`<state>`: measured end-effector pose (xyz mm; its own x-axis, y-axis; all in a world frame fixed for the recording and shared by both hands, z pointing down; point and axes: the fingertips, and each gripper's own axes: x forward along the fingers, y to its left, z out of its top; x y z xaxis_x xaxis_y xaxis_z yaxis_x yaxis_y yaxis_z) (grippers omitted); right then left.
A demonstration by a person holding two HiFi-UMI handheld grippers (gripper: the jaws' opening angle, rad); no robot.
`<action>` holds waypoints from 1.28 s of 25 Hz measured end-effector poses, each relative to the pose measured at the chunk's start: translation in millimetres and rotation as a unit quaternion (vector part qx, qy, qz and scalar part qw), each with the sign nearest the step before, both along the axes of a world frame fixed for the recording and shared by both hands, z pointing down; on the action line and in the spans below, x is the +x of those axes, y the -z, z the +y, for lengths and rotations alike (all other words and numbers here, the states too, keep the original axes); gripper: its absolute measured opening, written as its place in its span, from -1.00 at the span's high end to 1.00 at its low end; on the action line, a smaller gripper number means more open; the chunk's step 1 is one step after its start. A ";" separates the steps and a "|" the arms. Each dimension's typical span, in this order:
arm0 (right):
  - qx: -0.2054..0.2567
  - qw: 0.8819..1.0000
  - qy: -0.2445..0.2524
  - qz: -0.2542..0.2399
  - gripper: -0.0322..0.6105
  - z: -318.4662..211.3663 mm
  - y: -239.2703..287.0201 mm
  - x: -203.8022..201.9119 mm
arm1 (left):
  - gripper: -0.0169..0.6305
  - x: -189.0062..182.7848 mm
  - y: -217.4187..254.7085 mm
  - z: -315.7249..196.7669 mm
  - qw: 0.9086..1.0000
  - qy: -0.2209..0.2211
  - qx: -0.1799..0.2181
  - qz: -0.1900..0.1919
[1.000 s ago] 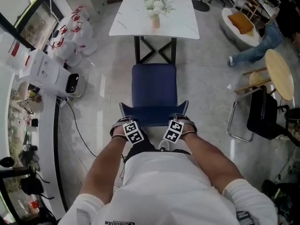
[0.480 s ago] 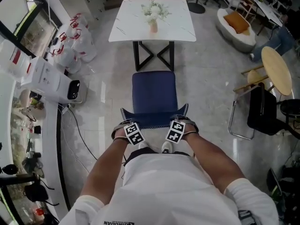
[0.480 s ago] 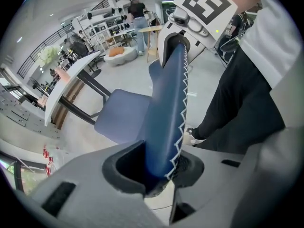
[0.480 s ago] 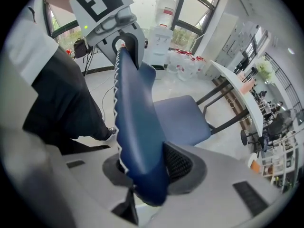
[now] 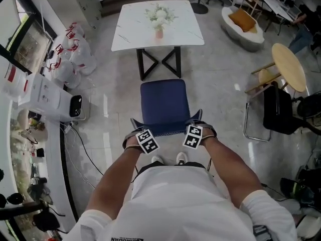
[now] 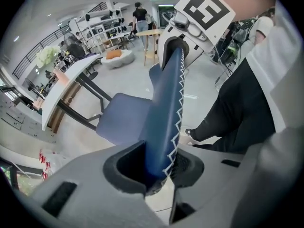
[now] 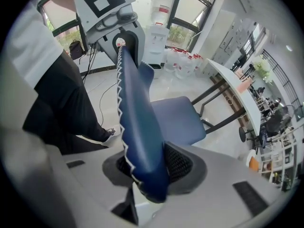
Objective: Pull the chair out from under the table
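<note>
A blue padded chair (image 5: 164, 104) with white zigzag stitching stands on the floor in front of me, its seat just clear of the black legs of the white marble table (image 5: 130, 29). A vase of flowers (image 5: 159, 18) stands on the tabletop. My left gripper (image 5: 142, 137) is shut on the left end of the backrest top (image 6: 166, 108). My right gripper (image 5: 195, 132) is shut on the right end of the backrest (image 7: 137, 122). In both gripper views the backrest edge sits pinched between the pads, left gripper (image 6: 159, 175) and right gripper (image 7: 147, 175).
A white appliance (image 5: 50, 97), bags (image 5: 70, 54) and a floor cable (image 5: 83, 149) lie to the left. On the right stand a black chair (image 5: 278, 117) and a round wooden table (image 5: 288, 67). My feet (image 5: 168, 159) are right behind the chair.
The chair has come back toward me with both grippers on its backrest, and the seat now shows clear of the table's legs. Both grippers stay shut.
</note>
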<state>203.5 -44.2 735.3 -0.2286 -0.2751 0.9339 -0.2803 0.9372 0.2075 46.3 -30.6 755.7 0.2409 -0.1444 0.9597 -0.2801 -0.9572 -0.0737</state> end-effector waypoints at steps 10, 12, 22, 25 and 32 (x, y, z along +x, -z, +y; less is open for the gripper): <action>-0.001 1.000 0.006 0.003 0.52 -1.0 9.1 1.8 | 0.63 4.9 9.3 2.2 0.999 -0.034 -0.027 0.011; 0.005 1.000 0.004 -0.002 0.52 -1.0 10.2 2.9 | 0.61 6.2 10.6 2.3 0.999 -0.024 -0.029 0.017; 0.012 0.999 0.041 0.004 0.44 4.1 4.6 3.3 | 0.53 4.1 7.1 0.9 1.000 -0.014 -0.003 0.023; 0.013 0.999 0.052 0.010 0.41 4.8 7.5 3.6 | 0.48 4.0 10.6 1.2 1.000 -0.003 -0.009 0.028; 0.019 0.997 0.078 -0.001 0.36 19.6 55.8 10.6 | 0.50 -3.0 56.1 10.9 0.998 0.002 -0.003 0.063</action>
